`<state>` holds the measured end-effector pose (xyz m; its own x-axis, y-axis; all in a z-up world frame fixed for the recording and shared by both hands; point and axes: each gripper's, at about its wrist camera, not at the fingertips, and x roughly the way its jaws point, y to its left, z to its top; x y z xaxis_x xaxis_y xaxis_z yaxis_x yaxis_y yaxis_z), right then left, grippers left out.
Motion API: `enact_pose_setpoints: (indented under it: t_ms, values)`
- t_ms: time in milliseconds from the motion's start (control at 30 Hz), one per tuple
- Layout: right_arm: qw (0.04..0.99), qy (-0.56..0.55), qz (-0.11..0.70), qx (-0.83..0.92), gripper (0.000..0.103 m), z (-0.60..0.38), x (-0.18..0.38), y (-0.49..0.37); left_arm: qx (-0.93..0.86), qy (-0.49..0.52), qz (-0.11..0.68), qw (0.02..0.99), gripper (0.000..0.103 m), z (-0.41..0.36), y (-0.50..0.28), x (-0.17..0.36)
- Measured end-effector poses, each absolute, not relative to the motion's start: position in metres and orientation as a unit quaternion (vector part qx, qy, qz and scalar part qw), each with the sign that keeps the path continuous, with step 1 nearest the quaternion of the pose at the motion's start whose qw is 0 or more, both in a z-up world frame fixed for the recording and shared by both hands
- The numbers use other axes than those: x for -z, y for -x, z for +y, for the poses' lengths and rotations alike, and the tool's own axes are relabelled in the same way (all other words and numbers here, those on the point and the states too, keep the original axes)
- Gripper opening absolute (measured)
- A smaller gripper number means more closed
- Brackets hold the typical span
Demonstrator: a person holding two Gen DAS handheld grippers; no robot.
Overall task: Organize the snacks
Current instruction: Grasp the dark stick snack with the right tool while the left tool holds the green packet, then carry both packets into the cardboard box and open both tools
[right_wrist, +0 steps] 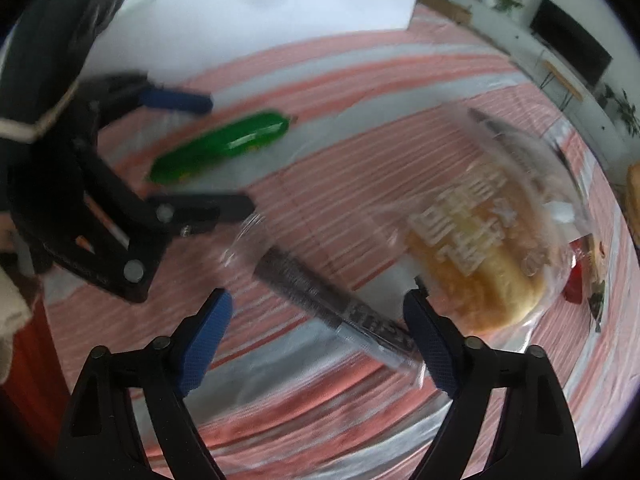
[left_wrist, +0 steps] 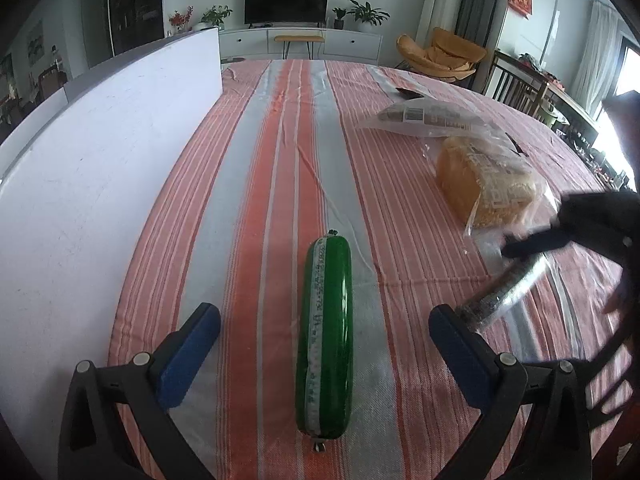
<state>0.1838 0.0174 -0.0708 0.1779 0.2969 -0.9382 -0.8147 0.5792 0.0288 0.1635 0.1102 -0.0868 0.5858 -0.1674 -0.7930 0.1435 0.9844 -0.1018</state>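
A green sausage-shaped snack (left_wrist: 326,336) lies lengthwise on the striped tablecloth (left_wrist: 256,200), between the open fingers of my left gripper (left_wrist: 324,332). It also shows in the right wrist view (right_wrist: 222,146). A bagged loaf of bread (left_wrist: 486,184) lies to the right; the right wrist view shows it (right_wrist: 480,256) too. A thin dark snack stick in clear wrap (right_wrist: 336,300) lies between the open fingers of my right gripper (right_wrist: 320,316). It shows in the left wrist view (left_wrist: 504,292), with the right gripper (left_wrist: 532,242) blurred above it.
A tall white board (left_wrist: 100,160) stands along the table's left side. Another clear bag (left_wrist: 424,118) lies beyond the bread. A red packet (right_wrist: 576,284) sits past the bread. Chairs stand at the table's right edge.
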Motion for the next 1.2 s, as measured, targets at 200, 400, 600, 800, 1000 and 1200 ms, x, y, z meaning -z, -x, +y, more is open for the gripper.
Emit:
enact_pose_setpoints:
  t_ms: [200, 400, 600, 800, 1000, 1200]
  values:
    - [0.696, 0.264, 0.554, -0.372, 0.067, 0.013, 0.063, -0.155, 0.102, 0.043, 0.439, 0.892, 0.103, 0.118, -0.164, 0.085]
    - [0.744, 0.224, 0.54, -0.324, 0.059, 0.019, 0.06, -0.159, 0.093, 0.05, 0.442, 0.891, 0.089, 0.125, -0.16, 0.082]
    - [0.755, 0.178, 0.562, -0.287, 0.018, -0.003, 0.054, -0.156, 0.063, -0.01, 0.454, 0.889, 0.022, 0.112, -0.155, 0.079]
    - [0.759, -0.043, 0.582, -0.288, 0.018, -0.073, 0.034, -0.157, 0.093, 0.103, 0.451, 0.881, 0.022, 0.135, -0.144, 0.072]
    - [0.723, -0.216, 0.573, -0.319, 0.018, -0.093, 0.021, -0.164, 0.118, 0.164, 0.412, 0.889, 0.022, 0.146, -0.131, 0.025]
    - [0.711, -0.28, 0.523, -0.377, 0.018, -0.039, -0.026, -0.171, 0.104, 0.202, 0.36, 0.905, 0.022, 0.189, -0.112, -0.032]
